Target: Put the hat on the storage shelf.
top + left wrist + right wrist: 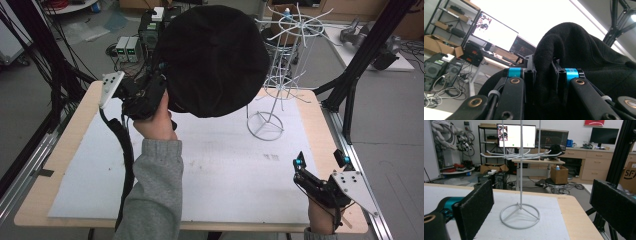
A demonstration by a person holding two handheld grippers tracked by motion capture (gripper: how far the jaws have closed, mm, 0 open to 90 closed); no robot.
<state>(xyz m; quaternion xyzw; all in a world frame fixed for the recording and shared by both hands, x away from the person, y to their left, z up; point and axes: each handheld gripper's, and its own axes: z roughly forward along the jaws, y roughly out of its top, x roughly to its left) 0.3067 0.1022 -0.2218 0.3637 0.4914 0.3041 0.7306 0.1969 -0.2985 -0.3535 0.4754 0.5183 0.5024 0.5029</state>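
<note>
A person at a work table held a black hat [215, 60] aloft in the left gripper [162, 95], its jaws pinched on a fold of the soft brim, as the left gripper view showed, with dark cloth [546, 82] squeezed between the two pads; the hat hung above the far left part of the white mat [210, 175], its crown turned toward the camera overhead and its round body spreading to the right of the grip; the white wire stand [280, 75], with hooked arms at its top and a ring base on the mat, rose just to the right of the hat, so the likely hanging move ran rightward and slightly up from the left hand, which was by far the nearer; the left forearm, in a grey sleeve [152, 195], reached up from the near edge with the wrist raised; the right gripper [320, 162] rested low at the near right corner, well apart from the stand, its jaws spread wide with nothing between them, aimed at the stand's ring base [520, 216].
</note>
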